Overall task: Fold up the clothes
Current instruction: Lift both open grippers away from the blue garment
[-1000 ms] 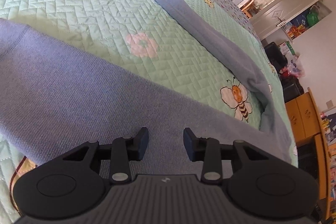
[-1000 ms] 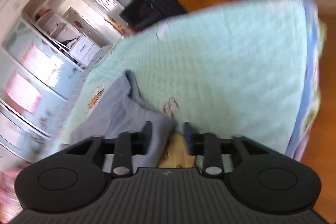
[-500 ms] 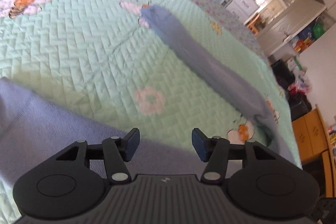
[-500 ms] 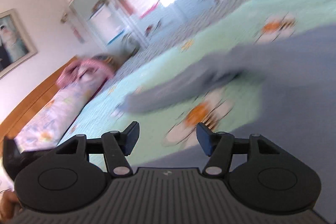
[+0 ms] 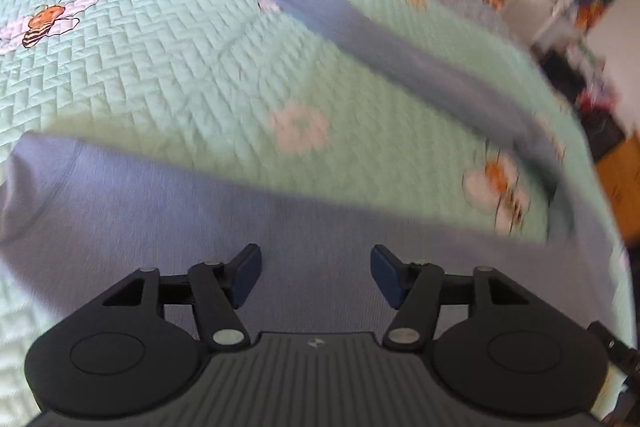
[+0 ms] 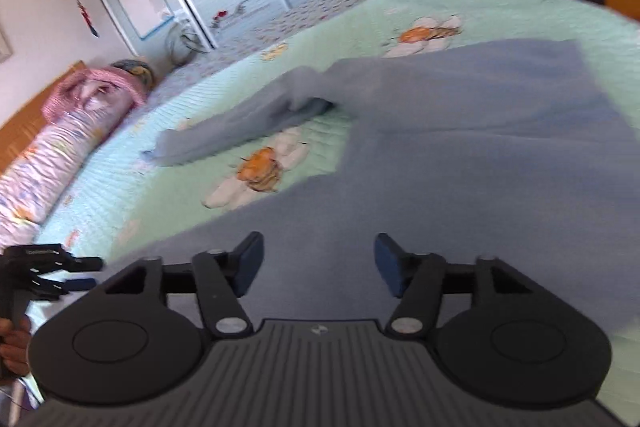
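While the blue-grey top [image 6: 460, 163] lies spread across the green quilted bed [image 5: 140, 67], both grippers hang over its body with nothing between their pads. The left gripper [image 5: 316, 273] points down at the cloth near one edge; its jaws are opening and stand fairly wide, the fabric passing beneath them and not pinched. The right gripper [image 6: 318, 265] is likewise opening, well apart at the tips, and looks across the garment toward the long sleeve [image 6: 240, 127] that trails out over the bed's bee and flower print. In the right wrist view the left gripper also shows small at the lower left edge, held by a hand [image 6: 12, 347], off the garment's near side.

As I judge it, the step in hand is a release and reposition between folds: the body lies fairly flat, but the sleeve is not yet folded in and is bunched where it meets the shoulder. In the left wrist view the same sleeve [image 5: 400, 55] runs away diagonally, apart from the body along most of its length.

The next move probably calls for one gripper to reach the far cuff or mid-sleeve, close on a single layer without catching the quilt, and carry it back over the body, while the other steadies the cloth against dragging
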`<state>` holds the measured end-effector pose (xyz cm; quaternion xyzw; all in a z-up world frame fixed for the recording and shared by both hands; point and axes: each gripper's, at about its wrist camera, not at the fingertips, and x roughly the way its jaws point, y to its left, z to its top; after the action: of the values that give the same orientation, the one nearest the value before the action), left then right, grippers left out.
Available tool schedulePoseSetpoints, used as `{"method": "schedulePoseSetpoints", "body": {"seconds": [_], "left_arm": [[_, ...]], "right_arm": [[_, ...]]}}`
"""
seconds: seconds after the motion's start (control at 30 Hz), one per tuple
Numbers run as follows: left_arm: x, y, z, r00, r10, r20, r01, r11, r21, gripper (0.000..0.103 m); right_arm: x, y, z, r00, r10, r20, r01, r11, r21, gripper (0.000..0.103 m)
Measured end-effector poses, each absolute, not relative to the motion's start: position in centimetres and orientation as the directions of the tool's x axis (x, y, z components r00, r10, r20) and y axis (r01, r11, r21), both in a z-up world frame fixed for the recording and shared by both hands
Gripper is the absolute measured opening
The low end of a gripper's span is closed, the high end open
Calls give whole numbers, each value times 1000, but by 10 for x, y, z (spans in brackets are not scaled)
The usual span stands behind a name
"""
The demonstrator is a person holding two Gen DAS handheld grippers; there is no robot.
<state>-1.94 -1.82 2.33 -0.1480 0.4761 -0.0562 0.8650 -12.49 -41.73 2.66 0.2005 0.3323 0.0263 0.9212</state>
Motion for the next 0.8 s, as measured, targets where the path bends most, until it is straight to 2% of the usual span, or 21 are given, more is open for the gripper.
{"method": "schedulePoseSetpoints", "body": {"seconds": [0.07,0.2,0.33,0.4,0.57,0.67,0.8], "left_arm": [[-30,-29,20,529,-195,-826,-21,970,-243,68],[-46,-47,16,538,-114,-835,24,992,-120,71],[-52,-58,13,534,-69,-843,33,998,-62,78],[-53,-61,11,539,-59,-840,37,998,-47,79],[-55,-61,10,550,-65,-833,38,998,-53,82],[-56,-60,9,553,-75,-830,47,997,-58,83],[-56,-59,9,554,-91,-828,61,996,-69,85]], "right_arm": [[-124,-418,9,710,156,-687,103,942,321,84],[-136,-403,1,718,137,-683,57,966,253,93],[-144,-387,6,719,117,-685,74,967,243,94],[-154,-385,16,746,156,-647,66,950,305,94],[-170,-371,39,806,156,-571,32,952,305,94],[-168,-368,47,806,174,-566,31,942,334,94],[-158,-359,49,800,136,-584,47,957,287,94]]}}
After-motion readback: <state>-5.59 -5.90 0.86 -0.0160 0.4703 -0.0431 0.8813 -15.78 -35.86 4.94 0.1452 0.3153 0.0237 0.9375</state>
